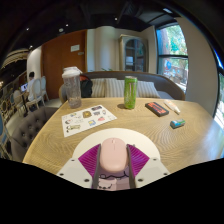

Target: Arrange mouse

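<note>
A pale pink computer mouse [113, 154] sits between my two fingers, its sides touching both purple pads [91, 157]. My gripper [113, 160] is shut on the mouse and holds it over a white round mat [78, 164] at the near edge of the wooden table [140, 125]. Whether the mouse rests on the mat or is lifted off it I cannot tell.
On the table beyond the fingers lie a printed paper sheet [88, 120], a clear plastic jug [72, 88], a green cup [130, 92], a dark flat box [157, 109], a white pen-like item [172, 105] and a small teal item [177, 124]. A sofa stands behind the table.
</note>
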{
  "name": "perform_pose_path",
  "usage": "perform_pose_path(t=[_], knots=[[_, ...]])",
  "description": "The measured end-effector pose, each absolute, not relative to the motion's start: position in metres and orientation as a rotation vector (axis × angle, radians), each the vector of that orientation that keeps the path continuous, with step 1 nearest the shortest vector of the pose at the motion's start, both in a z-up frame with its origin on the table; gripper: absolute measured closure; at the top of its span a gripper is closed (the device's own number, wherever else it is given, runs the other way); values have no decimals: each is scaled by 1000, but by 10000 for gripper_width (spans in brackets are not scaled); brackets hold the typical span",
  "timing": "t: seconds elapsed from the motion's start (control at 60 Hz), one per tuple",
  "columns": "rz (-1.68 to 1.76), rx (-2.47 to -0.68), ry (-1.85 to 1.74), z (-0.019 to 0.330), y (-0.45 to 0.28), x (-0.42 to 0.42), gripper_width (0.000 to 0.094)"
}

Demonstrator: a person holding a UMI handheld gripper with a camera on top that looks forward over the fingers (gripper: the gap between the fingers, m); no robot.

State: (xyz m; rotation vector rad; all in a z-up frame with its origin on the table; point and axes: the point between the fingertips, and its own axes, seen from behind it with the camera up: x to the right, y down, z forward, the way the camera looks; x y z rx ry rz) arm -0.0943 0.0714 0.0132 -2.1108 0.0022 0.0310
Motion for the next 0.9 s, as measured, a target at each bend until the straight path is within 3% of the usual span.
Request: perform_pose_path(t=[0.067, 0.35, 0.383, 0.417, 0.433, 0.45, 0.6, 0.733, 0.9], knots=[[20, -2157, -10, -2, 68, -96, 507], [44, -2178, -18, -9, 71, -97, 397], [56, -2179, -47, -8, 69, -99, 338], [80, -2177, -74, -7, 67, -104, 215], [99, -2177, -86, -7, 65, -107, 110], [121, -2177, -97, -6, 63, -111, 76], [177, -2162, -116, 10, 36, -105, 87], [229, -2082, -139, 48, -1, -84, 85], [242, -2024, -154, 72, -50, -28, 83]])
